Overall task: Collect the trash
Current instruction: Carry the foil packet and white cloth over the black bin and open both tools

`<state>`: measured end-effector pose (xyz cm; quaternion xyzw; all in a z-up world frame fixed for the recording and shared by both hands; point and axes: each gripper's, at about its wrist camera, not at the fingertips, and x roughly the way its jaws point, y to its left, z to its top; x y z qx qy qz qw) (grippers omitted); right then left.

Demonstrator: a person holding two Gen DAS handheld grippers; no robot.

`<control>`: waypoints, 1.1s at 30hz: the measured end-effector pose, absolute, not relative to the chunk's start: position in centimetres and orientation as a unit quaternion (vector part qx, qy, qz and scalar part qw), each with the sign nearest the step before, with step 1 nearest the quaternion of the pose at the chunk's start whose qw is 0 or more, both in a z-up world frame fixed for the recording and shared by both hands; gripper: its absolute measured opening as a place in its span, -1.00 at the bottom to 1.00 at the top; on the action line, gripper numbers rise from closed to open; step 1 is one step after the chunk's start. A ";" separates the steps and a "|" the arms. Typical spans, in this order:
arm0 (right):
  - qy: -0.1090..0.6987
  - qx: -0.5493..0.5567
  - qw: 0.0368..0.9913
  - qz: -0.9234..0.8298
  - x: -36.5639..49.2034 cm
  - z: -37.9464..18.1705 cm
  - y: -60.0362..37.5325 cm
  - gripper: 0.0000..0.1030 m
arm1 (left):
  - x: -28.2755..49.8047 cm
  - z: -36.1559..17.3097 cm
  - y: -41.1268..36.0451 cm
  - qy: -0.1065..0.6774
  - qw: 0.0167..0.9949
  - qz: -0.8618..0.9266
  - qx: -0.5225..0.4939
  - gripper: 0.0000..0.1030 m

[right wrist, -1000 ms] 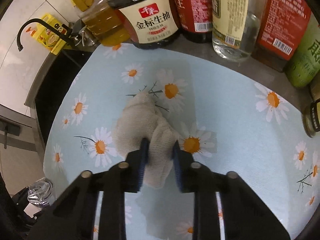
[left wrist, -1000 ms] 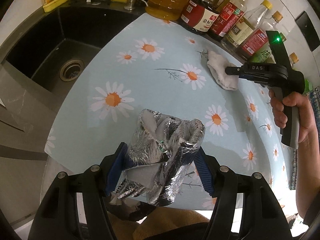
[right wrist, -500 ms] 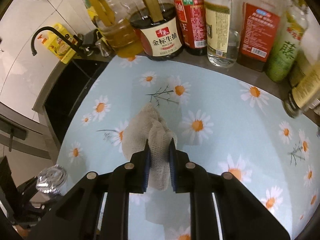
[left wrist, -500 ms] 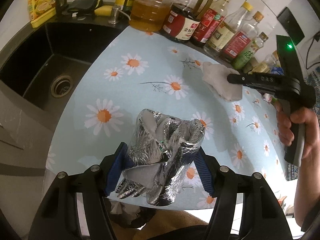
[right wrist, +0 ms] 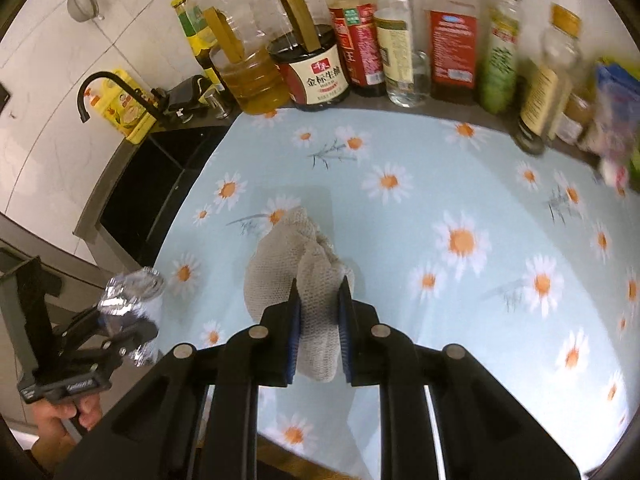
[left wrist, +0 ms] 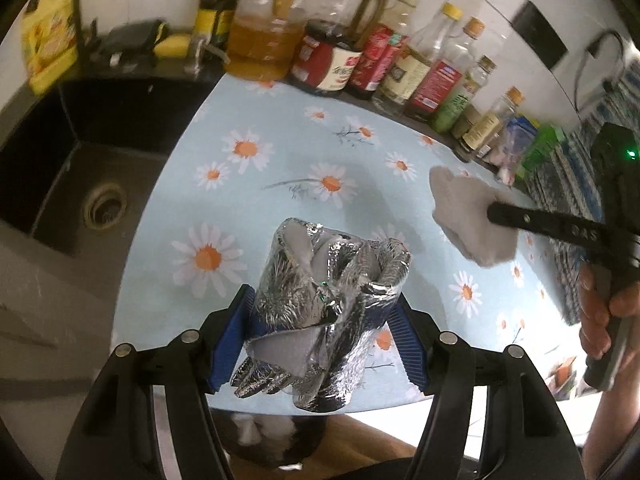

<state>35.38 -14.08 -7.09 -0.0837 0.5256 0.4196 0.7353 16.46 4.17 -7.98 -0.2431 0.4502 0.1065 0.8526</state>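
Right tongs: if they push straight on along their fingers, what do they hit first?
Likely the daisy cloth on the counter: the right tongs, shut on the rag, point down at it past the rag. The bottles stand farther on. Depth is unclear through the fisheye.

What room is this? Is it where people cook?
Most likely a home kitchen. There is a dark sink with a black tap, and a row of oil and sauce bottles along the white tiled wall behind a daisy-print mat.
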 end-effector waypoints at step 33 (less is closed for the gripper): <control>0.587 -0.001 0.726 0.359 18.1 -12.8 -19.2 -0.64 | 9.8 -12.4 0.9 0.515 0.842 -0.014 -0.158 0.24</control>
